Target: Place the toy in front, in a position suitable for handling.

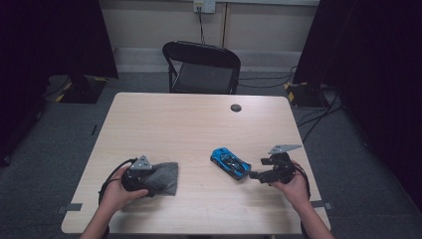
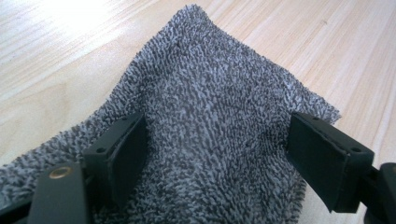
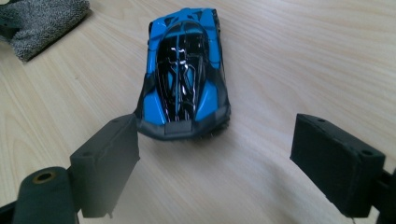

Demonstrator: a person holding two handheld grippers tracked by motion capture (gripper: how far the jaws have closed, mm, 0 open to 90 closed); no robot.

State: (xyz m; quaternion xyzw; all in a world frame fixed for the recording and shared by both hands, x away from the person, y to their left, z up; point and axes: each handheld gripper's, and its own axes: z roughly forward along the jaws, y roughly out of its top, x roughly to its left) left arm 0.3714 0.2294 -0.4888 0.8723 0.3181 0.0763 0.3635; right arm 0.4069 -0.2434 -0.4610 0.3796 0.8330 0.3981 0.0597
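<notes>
Down at the near edge of the pale wood table (image 1: 164, 119), two hands work two grippers. The left gripper (image 1: 144, 175) sits toward the near left corner, jaws spread wide and set down over the one grey terry cloth (image 1: 164, 177), which humps up between them in the left gripper view without being pinched. Toward the near right corner, the right gripper (image 1: 260, 174) hangs with jaws spread too, nothing between them; the one blue and black toy car (image 3: 186, 74) lies just beyond its tips, tail end toward the jaws, flat on the wood near the middle of the near half. Cloth and car lie well apart. Farther up, one small dark round cap (image 1: 236, 107) sits in the tabletop near the far edge. Beyond the table, one black folding chair (image 1: 201, 67) stands on grey carpet, black curtains hang either side, and cables trail to a wall socket (image 1: 204, 5).
</notes>
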